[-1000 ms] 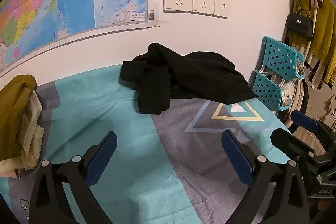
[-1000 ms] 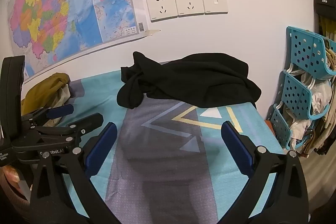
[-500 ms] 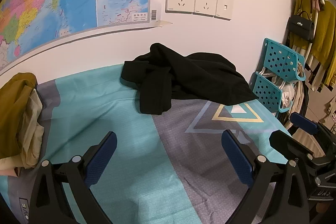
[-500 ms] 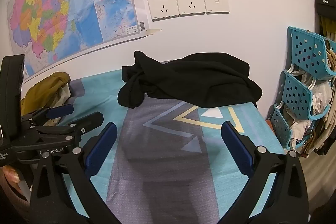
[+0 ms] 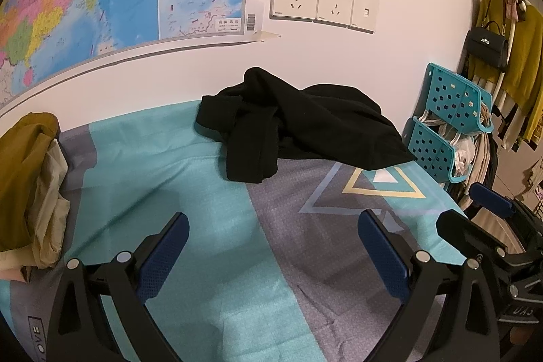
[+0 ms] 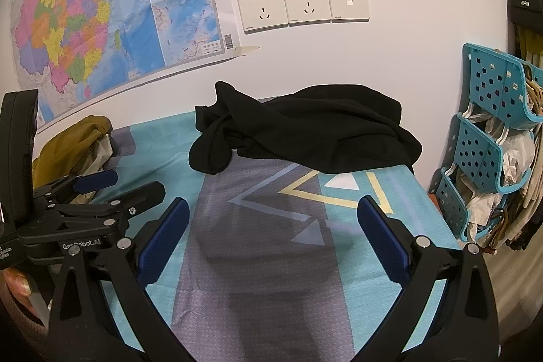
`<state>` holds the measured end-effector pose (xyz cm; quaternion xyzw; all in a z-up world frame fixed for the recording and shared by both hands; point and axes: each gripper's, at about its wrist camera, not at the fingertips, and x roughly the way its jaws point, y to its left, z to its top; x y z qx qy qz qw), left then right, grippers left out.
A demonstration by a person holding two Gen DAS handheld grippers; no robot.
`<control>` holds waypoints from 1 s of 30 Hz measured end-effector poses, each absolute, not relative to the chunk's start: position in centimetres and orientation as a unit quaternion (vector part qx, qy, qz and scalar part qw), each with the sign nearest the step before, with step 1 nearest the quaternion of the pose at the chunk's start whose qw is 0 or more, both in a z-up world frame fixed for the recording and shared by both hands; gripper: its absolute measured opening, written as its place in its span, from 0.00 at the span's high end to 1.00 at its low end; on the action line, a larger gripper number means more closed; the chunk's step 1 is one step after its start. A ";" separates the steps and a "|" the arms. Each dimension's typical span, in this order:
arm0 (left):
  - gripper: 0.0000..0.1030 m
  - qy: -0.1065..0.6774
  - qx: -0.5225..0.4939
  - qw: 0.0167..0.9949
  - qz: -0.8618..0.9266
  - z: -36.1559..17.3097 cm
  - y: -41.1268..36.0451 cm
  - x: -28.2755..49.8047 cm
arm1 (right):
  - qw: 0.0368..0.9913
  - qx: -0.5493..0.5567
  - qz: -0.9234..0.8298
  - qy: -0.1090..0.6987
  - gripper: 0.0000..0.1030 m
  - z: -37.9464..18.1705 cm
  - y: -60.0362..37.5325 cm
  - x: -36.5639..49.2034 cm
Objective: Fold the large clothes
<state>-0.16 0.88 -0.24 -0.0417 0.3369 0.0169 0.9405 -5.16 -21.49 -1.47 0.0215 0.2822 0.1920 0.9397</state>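
From the left wrist view, the crumpled black fabric garment (image 5: 298, 121) lies heaped at the far end of the worktop, against the white wall, on the teal and grey patterned cloth (image 5: 190, 192). The left gripper (image 5: 271, 256) hangs well short of it, spread wide and empty. A mustard and cream pile of clothes (image 5: 27, 185) sits at the left edge.

From the right wrist view, the right gripper (image 6: 271, 240) is likewise wide apart, holding nothing, over bare cloth. The garment is untouched; I'd say folding has not begun, and spreading it flat comes first.
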 end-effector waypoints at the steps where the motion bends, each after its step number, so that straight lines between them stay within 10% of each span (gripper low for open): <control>1: 0.07 0.337 -0.042 0.941 0.017 -0.3 0.9 -0.2 | 0.939 0.024 0.193 0.283 0.05 -1.5 -21.5 -5.1; 30: 0.07 0.342 -0.048 0.938 0.014 -0.4 0.9 -0.1 | 0.938 0.021 0.194 0.286 0.05 -1.4 -21.1 -5.1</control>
